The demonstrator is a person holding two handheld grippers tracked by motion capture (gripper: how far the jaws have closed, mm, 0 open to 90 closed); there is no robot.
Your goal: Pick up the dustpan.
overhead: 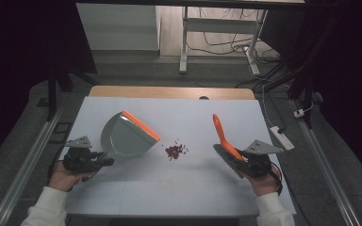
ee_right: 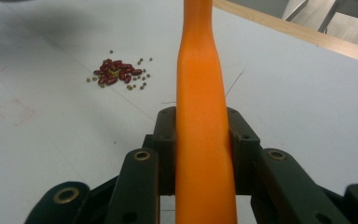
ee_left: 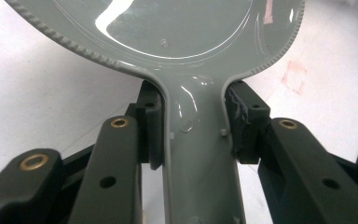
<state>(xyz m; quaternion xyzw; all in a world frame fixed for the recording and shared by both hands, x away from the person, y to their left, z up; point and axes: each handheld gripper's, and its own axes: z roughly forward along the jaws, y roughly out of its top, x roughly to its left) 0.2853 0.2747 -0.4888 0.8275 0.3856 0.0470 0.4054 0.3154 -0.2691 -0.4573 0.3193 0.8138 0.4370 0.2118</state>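
A grey dustpan [overhead: 125,136] with an orange lip lies on the white table, left of centre. My left gripper [overhead: 104,161] is shut on its grey handle [ee_left: 200,154], both pads pressed to the handle's sides. At the right, my right gripper [overhead: 239,157] is shut on the orange handle [ee_right: 200,140] of a brush [overhead: 224,139], whose dark bristles lie toward the table's near side. A small heap of red beans and greenish grains [overhead: 175,150] lies between dustpan and brush, and sits up and to the left of the orange handle as the bean heap [ee_right: 117,73] in the right gripper view.
The white table surface [overhead: 179,188] ends at a wooden strip [overhead: 169,92] along its far edge. A white power strip [overhead: 283,137] rests off the right edge. Desk legs and cables stand on the floor beyond.
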